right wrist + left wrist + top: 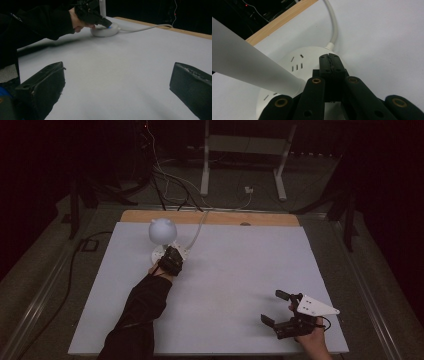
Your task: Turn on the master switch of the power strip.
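A round white socket base [307, 58] with slot holes lies at the back left of the white table top [235, 270]. A white stem [244, 65] rises from it to a pale globe [162, 231]. My left gripper [329, 60] is shut with nothing between its jaws, and its tips point down at the top of the base, close to where the white cable [334, 27] enters. In the right gripper view a small blue glow [108, 25] shows at those tips. My right gripper [275, 307] rests open near the front right, its fingers [47, 82] wide apart over bare table.
A strip of wooden table edge [210, 217] runs along the back. The white cable [197, 232] leaves the base toward it. Beyond the table are a white stand [245, 145], loose wires and dark floor. A dark sleeve [140, 310] lies across the front left.
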### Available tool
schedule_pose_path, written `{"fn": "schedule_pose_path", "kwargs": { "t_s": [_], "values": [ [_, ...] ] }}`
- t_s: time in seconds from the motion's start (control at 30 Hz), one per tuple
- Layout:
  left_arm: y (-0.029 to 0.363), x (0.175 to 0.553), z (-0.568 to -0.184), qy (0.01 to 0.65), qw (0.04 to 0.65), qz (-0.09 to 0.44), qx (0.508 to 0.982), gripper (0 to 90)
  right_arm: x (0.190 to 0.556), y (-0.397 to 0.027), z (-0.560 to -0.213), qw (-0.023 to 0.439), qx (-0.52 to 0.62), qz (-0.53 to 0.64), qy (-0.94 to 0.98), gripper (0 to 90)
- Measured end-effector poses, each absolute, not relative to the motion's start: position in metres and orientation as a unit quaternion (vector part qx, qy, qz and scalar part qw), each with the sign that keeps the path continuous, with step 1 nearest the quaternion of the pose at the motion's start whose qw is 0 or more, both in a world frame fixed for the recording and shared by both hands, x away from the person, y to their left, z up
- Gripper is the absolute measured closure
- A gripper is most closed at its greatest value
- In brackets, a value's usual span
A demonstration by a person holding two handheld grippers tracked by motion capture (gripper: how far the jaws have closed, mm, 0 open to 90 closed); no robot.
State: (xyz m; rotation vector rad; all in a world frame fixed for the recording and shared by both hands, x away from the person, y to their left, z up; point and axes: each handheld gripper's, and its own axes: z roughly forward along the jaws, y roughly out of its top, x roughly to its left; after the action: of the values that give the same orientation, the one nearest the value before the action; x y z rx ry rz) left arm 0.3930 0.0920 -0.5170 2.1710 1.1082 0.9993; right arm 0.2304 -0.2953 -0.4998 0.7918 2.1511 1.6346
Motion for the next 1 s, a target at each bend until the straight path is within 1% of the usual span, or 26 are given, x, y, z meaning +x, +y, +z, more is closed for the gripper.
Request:
{"fn": "schedule_pose_path", "kwargs": {
  "t_s": [0.23, 0.33, 0.5, 0.6, 0.73, 0.97, 1.0],
  "values": [
    [0.090, 0.400, -0.511, 0.405, 0.230, 0.343, 0.816, 90.0, 0.231, -0.295, -0.500, 0.162, 0.277, 0.573, 0.754, 0.0],
    [0.087, 0.402, -0.509, 0.399, 0.216, 0.343, 0.823, 90.0, 0.231, -0.294, -0.500, 0.162, 0.276, 0.573, 0.755, 0.0],
    [0.089, 0.404, -0.508, 0.405, 0.222, 0.330, 0.823, 90.0, 0.230, -0.295, -0.499, 0.163, 0.276, 0.574, 0.754, 0.0],
    [0.087, 0.404, -0.508, 0.400, 0.212, 0.334, 0.827, 90.0, 0.230, -0.295, -0.499, 0.162, 0.276, 0.574, 0.753, 0.0],
    [0.089, 0.407, -0.505, 0.407, 0.215, 0.318, 0.829, 90.0, 0.229, -0.295, -0.499, 0.162, 0.275, 0.574, 0.754, 0.0],
    [0.088, 0.408, -0.504, 0.394, 0.204, 0.321, 0.836, 90.0, 0.229, -0.294, -0.499, 0.163, 0.274, 0.573, 0.754, 0.0],
    [0.086, 0.407, -0.505, 0.388, 0.200, 0.329, 0.837, 90.0, 0.229, -0.295, -0.499, 0.163, 0.275, 0.573, 0.755, 0.0]
  ]
}}
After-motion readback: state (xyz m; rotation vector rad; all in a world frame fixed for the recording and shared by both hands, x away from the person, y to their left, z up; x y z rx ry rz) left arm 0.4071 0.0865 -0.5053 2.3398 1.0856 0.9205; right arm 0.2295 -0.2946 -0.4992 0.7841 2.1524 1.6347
